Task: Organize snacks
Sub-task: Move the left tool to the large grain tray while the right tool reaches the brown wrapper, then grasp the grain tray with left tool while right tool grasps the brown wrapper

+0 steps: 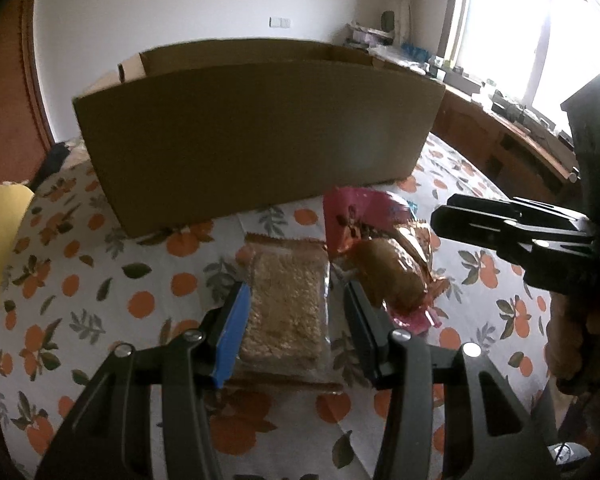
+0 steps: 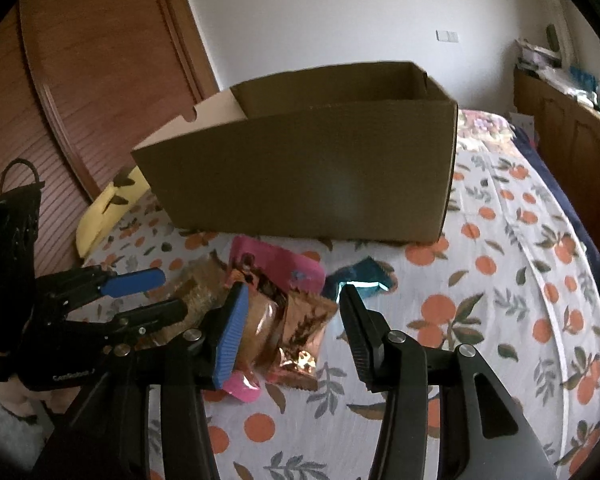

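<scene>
Left gripper (image 1: 296, 320) straddles the clear cracker packet (image 1: 286, 312).

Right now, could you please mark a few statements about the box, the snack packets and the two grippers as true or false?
1. The cardboard box stands open-topped on the orange-patterned cloth. True.
2. The clear packet of pale crumbly snack already lies inside the box. False: it lies on the cloth in front of the box, between the left gripper fingers.
3. The right gripper is clamped shut on nothing. False: its jaws are apart, with the copper foil packet between them.
4. A pink packet lies among the snacks in front of the box. True.
5. A blue wrapper lies on the cloth beside the pile. True.
</scene>
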The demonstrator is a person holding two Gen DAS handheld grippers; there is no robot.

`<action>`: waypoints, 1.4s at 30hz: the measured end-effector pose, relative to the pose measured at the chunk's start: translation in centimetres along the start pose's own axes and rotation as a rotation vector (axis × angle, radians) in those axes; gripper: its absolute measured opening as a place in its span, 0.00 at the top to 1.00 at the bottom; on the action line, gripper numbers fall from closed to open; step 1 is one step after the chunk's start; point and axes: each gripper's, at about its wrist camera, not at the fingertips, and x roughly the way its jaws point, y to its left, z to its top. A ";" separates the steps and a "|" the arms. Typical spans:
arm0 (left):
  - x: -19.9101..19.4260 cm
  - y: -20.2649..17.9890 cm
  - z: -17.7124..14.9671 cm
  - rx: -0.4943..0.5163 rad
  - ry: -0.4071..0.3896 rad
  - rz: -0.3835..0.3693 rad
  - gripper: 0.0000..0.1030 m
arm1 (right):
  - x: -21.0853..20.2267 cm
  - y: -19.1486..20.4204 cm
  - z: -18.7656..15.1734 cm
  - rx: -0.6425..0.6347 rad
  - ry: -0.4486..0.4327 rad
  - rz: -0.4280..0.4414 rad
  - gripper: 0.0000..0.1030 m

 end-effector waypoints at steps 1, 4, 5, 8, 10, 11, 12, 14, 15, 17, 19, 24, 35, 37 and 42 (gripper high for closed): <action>0.1 -0.1 0.0 -0.001 0.003 -0.003 0.53 | 0.1 -0.1 -0.1 0.005 0.003 0.000 0.53; 0.2 -0.3 0.1 0.009 0.001 0.003 0.53 | 0.5 -0.2 -0.6 0.016 0.015 0.004 0.53; 0.2 -0.4 0.1 0.012 0.000 0.006 0.53 | 0.6 -0.2 -0.7 0.015 0.017 0.002 0.53; 0.2 -0.6 0.0 0.025 -0.005 0.019 0.53 | 0.9 -0.3 -1.0 0.015 0.025 0.002 0.53; 0.3 -0.6 0.0 0.035 -0.006 0.031 0.53 | 1.0 -0.4 -1.2 0.015 0.027 0.001 0.53; 0.4 -0.6 0.0 0.040 -0.006 0.039 0.53 | 1.1 -0.4 -1.2 0.014 0.027 0.000 0.53; 0.4 -0.6 0.1 0.044 -0.005 0.049 0.53 | 1.1 -0.4 -1.3 0.014 0.028 -0.001 0.53; 0.5 -0.3 0.4 0.040 -0.006 0.064 0.53 | 1.4 -0.5 -1.5 0.012 0.032 -0.003 0.54; 0.7 0.0 0.6 0.032 -0.001 0.066 0.53 | 1.4 -0.5 -1.7 0.011 0.034 -0.004 0.54; 1.1 0.5 0.7 0.010 0.019 0.044 0.53 | 1.6 -0.5 -1.9 0.007 0.038 -0.006 0.53; 1.2 0.8 0.7 -0.001 0.025 0.029 0.52 | 1.7 -0.5 -1.9 0.009 0.039 -0.003 0.53; 1.6 0.9 0.5 -0.002 0.037 0.016 0.50 | 1.8 -0.9 -1.9 0.030 0.042 0.011 0.54; 2.6 0.3 0.0 0.039 0.067 0.056 0.48 | 1.9 -1.4 -1.8 0.053 0.052 0.014 0.54; 2.7 0.2 0.0 0.047 0.069 0.063 0.47 | 2.0 -1.4 -1.8 0.050 0.055 0.013 0.54; 3.0 -0.4 -0.1 0.062 0.078 0.095 0.37 | 2.2 -1.3 -1.8 0.047 0.058 0.011 0.54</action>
